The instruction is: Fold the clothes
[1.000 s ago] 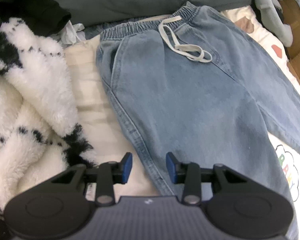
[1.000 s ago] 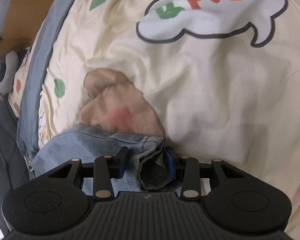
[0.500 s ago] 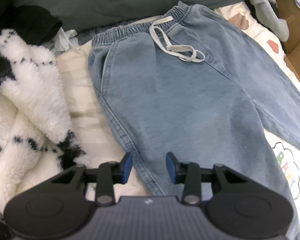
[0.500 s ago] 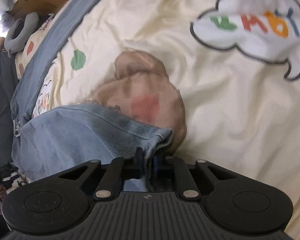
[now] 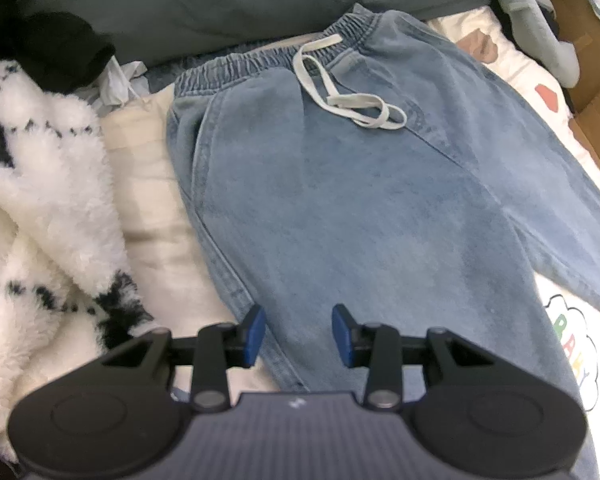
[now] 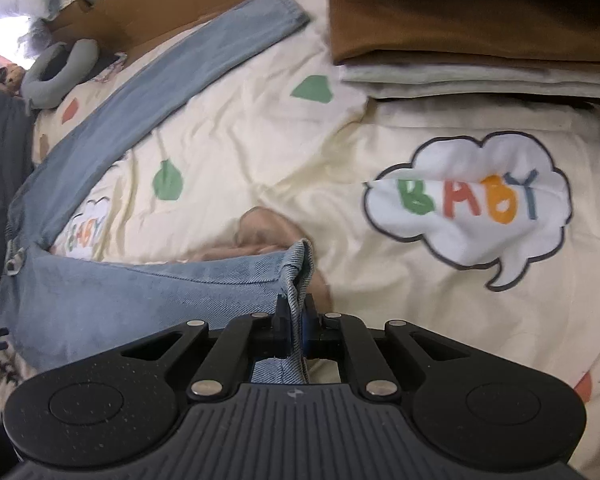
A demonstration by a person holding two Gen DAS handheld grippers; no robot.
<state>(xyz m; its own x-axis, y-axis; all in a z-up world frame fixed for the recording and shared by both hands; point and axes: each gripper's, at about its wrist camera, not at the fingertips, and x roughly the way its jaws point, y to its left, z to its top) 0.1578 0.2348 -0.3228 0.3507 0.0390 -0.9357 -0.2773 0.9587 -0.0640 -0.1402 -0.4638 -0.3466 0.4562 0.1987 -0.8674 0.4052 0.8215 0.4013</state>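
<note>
Light blue jeans (image 5: 360, 200) with an elastic waistband and a white drawstring (image 5: 340, 96) lie flat on the bed, waist at the far end. My left gripper (image 5: 298, 334) hovers open over the left trouser leg's outer seam, nothing between its blue pads. In the right wrist view, my right gripper (image 6: 296, 312) is shut on the hem of one jeans leg (image 6: 300, 264), which is lifted off the cream sheet. The other leg (image 6: 148, 80) stretches diagonally to the upper left.
A fluffy white and black blanket (image 5: 48, 208) lies left of the jeans. A dark grey cover (image 5: 220, 0) sits behind the waistband. Folded brown and grey clothes (image 6: 472, 40) are stacked at the upper right. Cardboard (image 5: 596, 100) and a grey plush toy (image 6: 60, 68) border the cream "BABY" sheet (image 6: 460, 320).
My right gripper closed on the jeans hem and lifted it, rolling so the view now takes in the folded stack. The left gripper barely moved and stays open.
</note>
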